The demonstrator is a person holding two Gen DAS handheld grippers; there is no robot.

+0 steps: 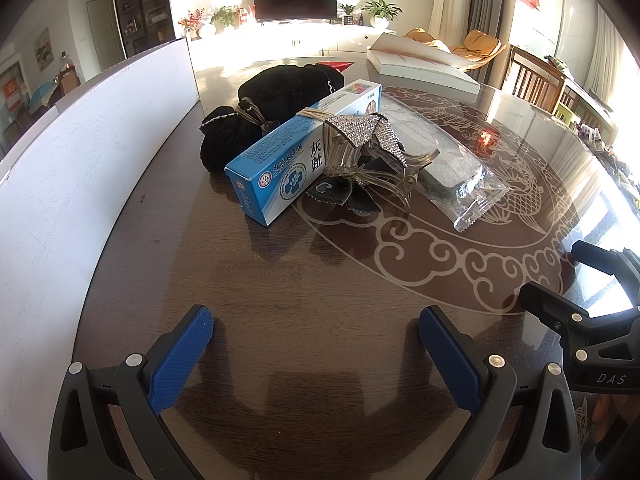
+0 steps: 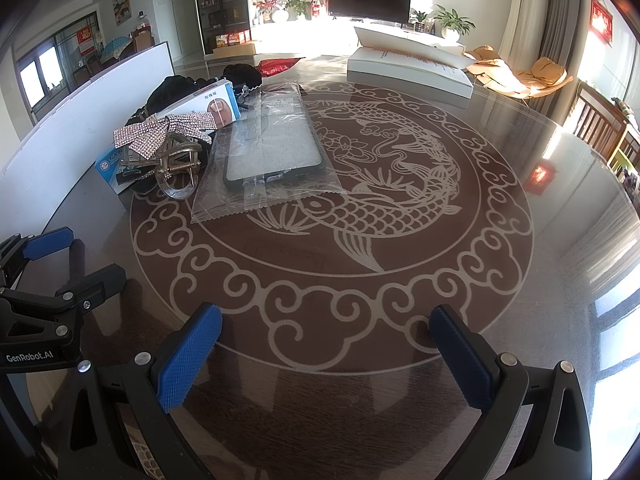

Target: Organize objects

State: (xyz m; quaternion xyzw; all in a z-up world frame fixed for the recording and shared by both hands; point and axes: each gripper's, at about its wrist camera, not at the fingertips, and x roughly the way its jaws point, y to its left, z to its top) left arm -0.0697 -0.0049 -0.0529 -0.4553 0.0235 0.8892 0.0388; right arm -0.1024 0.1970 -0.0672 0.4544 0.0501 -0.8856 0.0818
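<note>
A blue and white medicine box (image 1: pixel 296 152) (image 2: pixel 208 104) lies on the dark table, leaning on a black fabric bundle (image 1: pixel 264 108) (image 2: pixel 172 88). A clear hair claw clip with a rhinestone bow (image 1: pixel 360 148) (image 2: pixel 160 148) rests against the box. A phone case in a clear plastic bag (image 1: pixel 452 160) (image 2: pixel 268 148) lies to the right of it. My left gripper (image 1: pixel 316 344) is open and empty, in front of the pile. My right gripper (image 2: pixel 326 344) is open and empty, over the table's fish pattern, and shows at the right of the left wrist view (image 1: pixel 592 300).
A white board (image 1: pixel 80 176) (image 2: pixel 80 112) stands along the table's left edge. A flat white box (image 1: pixel 424 64) (image 2: pixel 408 68) lies at the far side, with a red packet (image 2: pixel 276 66) near it. Wooden chairs (image 1: pixel 536 76) stand at the right. The left gripper's fingers (image 2: pixel 48 240) show at the left of the right wrist view.
</note>
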